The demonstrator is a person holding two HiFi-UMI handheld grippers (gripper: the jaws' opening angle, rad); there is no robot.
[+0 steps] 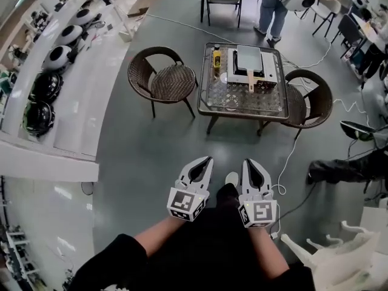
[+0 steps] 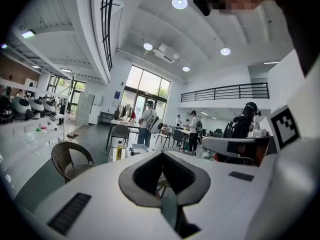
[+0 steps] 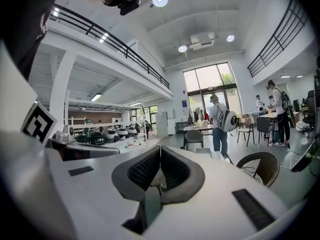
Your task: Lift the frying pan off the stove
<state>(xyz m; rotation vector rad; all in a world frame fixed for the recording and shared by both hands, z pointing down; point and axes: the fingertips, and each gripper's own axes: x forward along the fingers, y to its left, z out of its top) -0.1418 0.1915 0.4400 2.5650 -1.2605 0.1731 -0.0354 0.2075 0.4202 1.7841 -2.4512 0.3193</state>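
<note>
A grey square frying pan point(image 1: 250, 58) with a pale wooden handle point(image 1: 250, 82) sits on a stove point(image 1: 267, 82) on the glass table point(image 1: 239, 105), far ahead of me. My left gripper point(image 1: 205, 162) and right gripper point(image 1: 250, 163) are held low and close together over the floor, well short of the table. Both are shut with nothing between their jaws. The left gripper view looks past its shut gripper point(image 2: 162, 154) at the table with a yellow bottle point(image 2: 119, 151). In the right gripper view the shut gripper point(image 3: 160, 148) hides most of the table.
A yellow bottle point(image 1: 216, 58) stands on the table's left part. Wicker chairs flank the table at left point(image 1: 162, 77) and right point(image 1: 312, 96). A white counter point(image 1: 73, 102) with round black-and-white devices runs along the left. A cable point(image 1: 290, 156) crosses the floor. A person's legs point(image 1: 339, 168) show at right.
</note>
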